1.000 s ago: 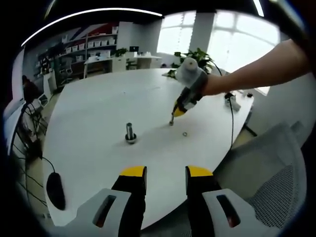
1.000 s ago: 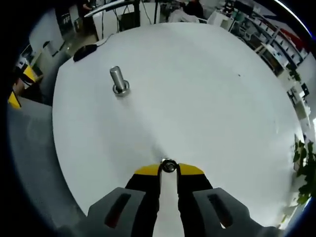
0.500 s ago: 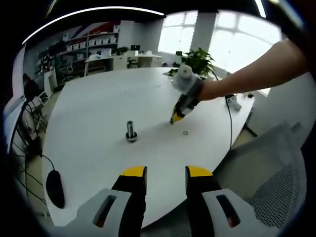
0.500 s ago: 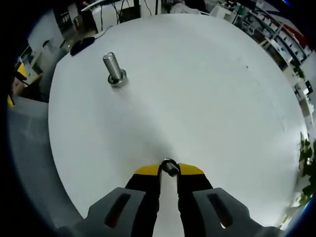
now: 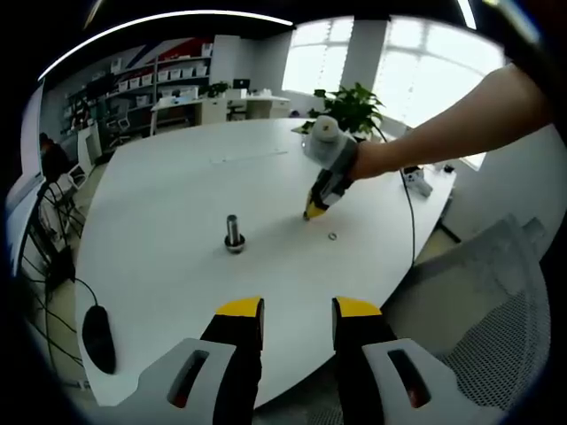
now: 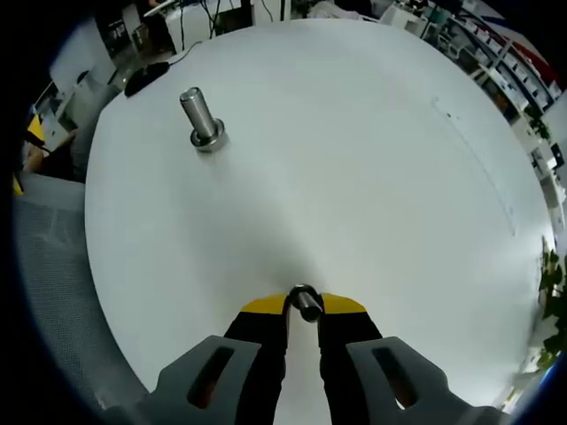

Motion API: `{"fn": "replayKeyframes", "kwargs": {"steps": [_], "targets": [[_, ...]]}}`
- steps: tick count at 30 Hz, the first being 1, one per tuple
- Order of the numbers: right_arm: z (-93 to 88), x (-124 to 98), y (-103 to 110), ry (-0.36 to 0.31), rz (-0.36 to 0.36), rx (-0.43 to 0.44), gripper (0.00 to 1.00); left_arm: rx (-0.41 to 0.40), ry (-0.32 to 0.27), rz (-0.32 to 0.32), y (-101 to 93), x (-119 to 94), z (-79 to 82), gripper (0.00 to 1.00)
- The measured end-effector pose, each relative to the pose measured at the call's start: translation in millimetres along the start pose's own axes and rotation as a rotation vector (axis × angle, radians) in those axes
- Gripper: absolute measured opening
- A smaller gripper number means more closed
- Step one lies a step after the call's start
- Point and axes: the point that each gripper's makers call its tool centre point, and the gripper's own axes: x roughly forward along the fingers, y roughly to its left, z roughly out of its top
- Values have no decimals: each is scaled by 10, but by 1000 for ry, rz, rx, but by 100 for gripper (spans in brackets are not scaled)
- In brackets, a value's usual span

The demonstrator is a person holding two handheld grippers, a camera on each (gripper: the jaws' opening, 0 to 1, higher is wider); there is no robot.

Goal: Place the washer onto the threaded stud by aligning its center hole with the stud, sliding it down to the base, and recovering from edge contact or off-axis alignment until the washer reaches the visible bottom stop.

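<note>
Well away from the stud [image 6: 202, 121], the right gripper [image 6: 304, 305] pinches the washer [image 6: 306, 301] above the table [image 6: 372, 177]. Left gripper [image 5: 297, 310] hangs open. Carry step; next, centring the hole over the stud.

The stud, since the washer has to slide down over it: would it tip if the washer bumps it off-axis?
Probably somewhat. The stud stands free and upright on the white table, on a small flanged base with no visible clamp, so a sideways knock might topple it. Its round shank would likely roll afterwards. It looks like metal, so light grazes may only nudge it.
</note>
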Motion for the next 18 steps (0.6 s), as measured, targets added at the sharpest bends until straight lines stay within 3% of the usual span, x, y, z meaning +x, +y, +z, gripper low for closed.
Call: {"fn": "replayKeyframes", "kwargs": {"steps": [18], "targets": [[-121, -110, -4, -3, -11, 7, 16, 1, -1, -4, -16, 2, 5, 29]]}}
